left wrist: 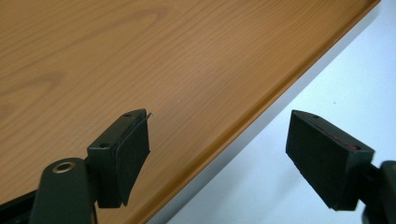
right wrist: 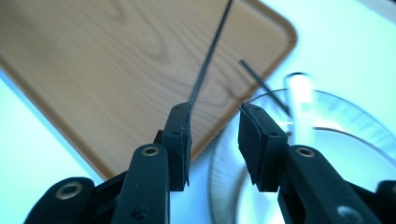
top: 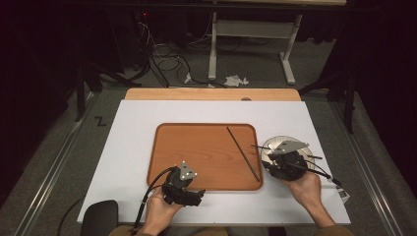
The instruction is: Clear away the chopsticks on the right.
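Note:
A wooden tray point(top: 196, 147) lies in the middle of the white mat point(top: 137, 123). One dark chopstick point(top: 242, 153) lies slanted on the tray's right side. A second dark chopstick point(top: 258, 146) rests across a clear glass plate point(top: 272, 142) just right of the tray. My right gripper point(top: 269, 164) hovers over that plate's near left part, open, with nothing between its pads. In the right gripper view its jaws point(right wrist: 214, 126) stand apart above the plate's rim point(right wrist: 355, 121), and the tray chopstick point(right wrist: 212, 51) runs away behind the left pad. My left gripper point(left wrist: 217, 135) is open over the tray's near edge point(left wrist: 224, 140).
The mat covers a wooden table whose far edge point(top: 211, 94) shows behind it. A black rounded object point(top: 98, 219) sits off the mat's near left corner. Beyond the table are cables and a white frame leg point(top: 212, 49) on the floor.

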Demonstrator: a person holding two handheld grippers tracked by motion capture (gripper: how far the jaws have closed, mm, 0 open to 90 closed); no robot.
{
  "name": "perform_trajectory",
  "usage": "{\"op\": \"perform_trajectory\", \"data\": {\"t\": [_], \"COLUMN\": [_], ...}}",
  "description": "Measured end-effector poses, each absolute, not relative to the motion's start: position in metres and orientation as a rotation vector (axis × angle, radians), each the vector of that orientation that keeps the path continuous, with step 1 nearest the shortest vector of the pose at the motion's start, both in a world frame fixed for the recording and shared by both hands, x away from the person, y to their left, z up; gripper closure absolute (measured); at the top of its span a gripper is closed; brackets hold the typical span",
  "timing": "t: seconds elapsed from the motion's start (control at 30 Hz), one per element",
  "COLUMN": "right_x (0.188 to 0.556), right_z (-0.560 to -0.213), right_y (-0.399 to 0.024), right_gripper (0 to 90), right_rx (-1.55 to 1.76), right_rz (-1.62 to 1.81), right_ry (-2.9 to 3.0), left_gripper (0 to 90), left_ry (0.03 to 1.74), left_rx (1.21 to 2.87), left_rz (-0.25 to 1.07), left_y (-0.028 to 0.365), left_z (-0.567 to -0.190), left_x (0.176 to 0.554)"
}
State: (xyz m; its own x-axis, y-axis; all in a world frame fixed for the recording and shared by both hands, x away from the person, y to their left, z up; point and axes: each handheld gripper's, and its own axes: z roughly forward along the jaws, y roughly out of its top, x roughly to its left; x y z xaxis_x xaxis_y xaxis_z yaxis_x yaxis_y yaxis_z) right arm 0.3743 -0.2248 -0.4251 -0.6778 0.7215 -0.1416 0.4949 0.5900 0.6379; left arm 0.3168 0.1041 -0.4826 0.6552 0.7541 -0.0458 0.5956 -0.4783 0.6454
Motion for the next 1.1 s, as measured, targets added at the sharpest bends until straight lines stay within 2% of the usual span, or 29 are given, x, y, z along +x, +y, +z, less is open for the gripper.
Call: {"op": "perform_trajectory", "data": {"t": [0.43,0.73,1.1], "right_x": [0.379,0.384,0.389], "right_z": [-0.411,-0.402,-0.394], "right_y": [-0.255,-0.281,-0.31], "right_gripper": [66.6,74.7,75.5], "right_rx": [1.024,1.079,1.167], "right_rz": [0.846,0.883,0.869], "right_ry": [2.394,2.33,2.292], "left_gripper": [21.9,21.9,21.9], "left_ry": [1.049,1.058,1.059], "left_rx": [2.237,2.234,2.236], "left_rz": [0.321,0.322,0.321], "left_y": [0.104,0.105,0.106], "left_z": [-0.483,-0.483,-0.484], "left_x": [0.318,0.319,0.32]}}
